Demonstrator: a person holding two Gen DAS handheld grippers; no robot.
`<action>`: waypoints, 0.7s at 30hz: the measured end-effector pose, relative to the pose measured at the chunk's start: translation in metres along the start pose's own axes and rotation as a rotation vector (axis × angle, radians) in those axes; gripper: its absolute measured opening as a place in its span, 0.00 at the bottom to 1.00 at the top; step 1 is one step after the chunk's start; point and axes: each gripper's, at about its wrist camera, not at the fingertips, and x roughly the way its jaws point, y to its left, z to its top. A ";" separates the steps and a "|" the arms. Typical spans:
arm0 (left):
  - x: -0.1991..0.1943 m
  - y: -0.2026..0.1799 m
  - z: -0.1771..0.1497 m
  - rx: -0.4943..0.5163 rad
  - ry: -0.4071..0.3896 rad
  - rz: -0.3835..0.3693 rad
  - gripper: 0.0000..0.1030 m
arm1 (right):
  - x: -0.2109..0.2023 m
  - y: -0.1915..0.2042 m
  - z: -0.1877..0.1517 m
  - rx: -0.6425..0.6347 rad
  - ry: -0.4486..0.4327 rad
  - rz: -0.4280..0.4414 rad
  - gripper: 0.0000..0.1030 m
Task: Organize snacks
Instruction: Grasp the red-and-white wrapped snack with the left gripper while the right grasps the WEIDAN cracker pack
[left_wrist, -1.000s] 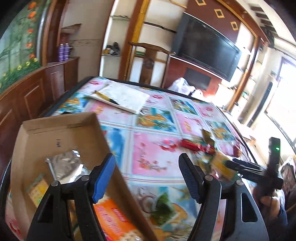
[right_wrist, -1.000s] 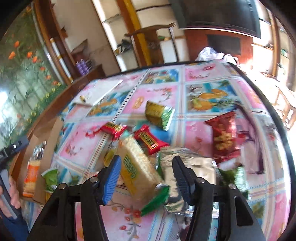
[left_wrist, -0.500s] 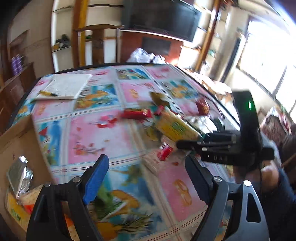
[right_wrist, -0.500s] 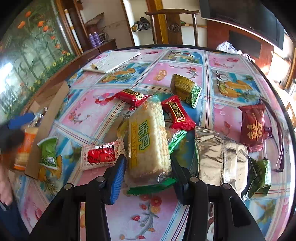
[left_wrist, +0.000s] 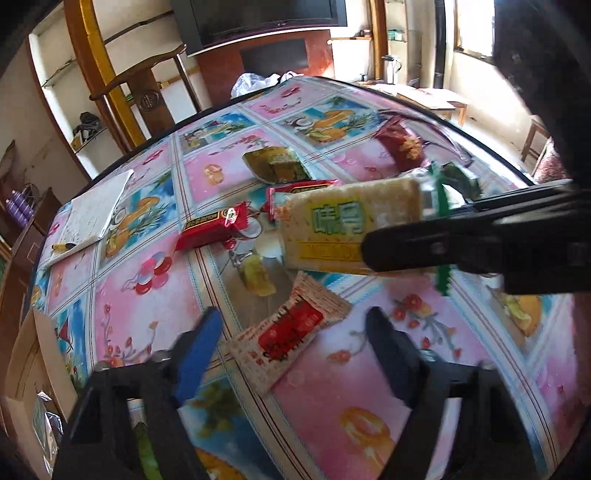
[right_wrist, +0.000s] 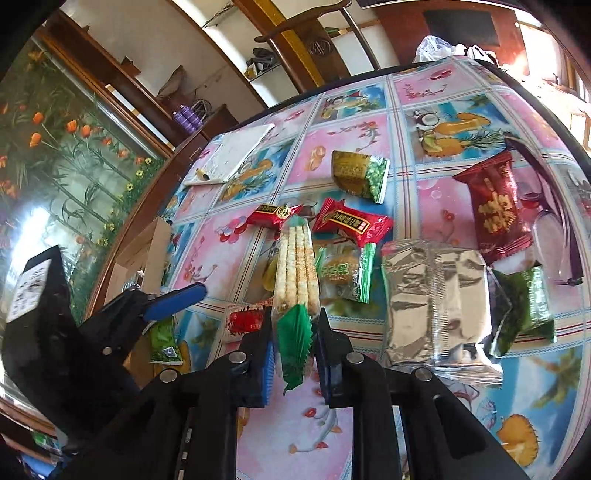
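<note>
A round table (right_wrist: 458, 96) is covered by a glossy cloth printed with pink and blue fruit and flower squares. Beyond its far rim a wooden chair (right_wrist: 314, 40), white shelves and a dark television (left_wrist: 258, 18) are seen, and a flowered glass panel (right_wrist: 55, 155) lines the wall to the left.

The right gripper (right_wrist: 295, 354) is clenched on a long rice cracker pack (right_wrist: 297, 269), whose green crimped end is pinched between the jaws while the pale, ribbed body stretches forward from them, lifted off the table. In the left wrist view its yellow-green label is shown.

The left gripper (left_wrist: 291, 354) is held released, its jaws set wide apart over a red-and-white packet (left_wrist: 291, 332) lying flat just ahead of them.

Ahead of the right jaws, two red packets (right_wrist: 351, 221), a gold-green packet (right_wrist: 360, 173) and a dark red bag (right_wrist: 495, 210) are spread out; a silver bag (right_wrist: 436, 302) lies just right of them. A cardboard box (left_wrist: 29, 373) sits at the table's edge left of the left jaws, and a notebook (left_wrist: 92, 214) lies far ahead on the left. Bare cloth is left in front of both grippers.
</note>
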 end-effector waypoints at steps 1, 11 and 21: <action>0.005 0.003 0.001 -0.021 0.020 0.001 0.30 | -0.001 -0.001 0.000 0.004 -0.002 0.003 0.19; -0.006 0.041 -0.022 -0.244 0.015 -0.028 0.23 | -0.005 0.011 -0.001 -0.062 0.012 -0.005 0.20; -0.026 0.087 -0.029 -0.422 -0.062 -0.057 0.23 | 0.022 0.059 -0.038 -0.482 0.144 -0.183 0.20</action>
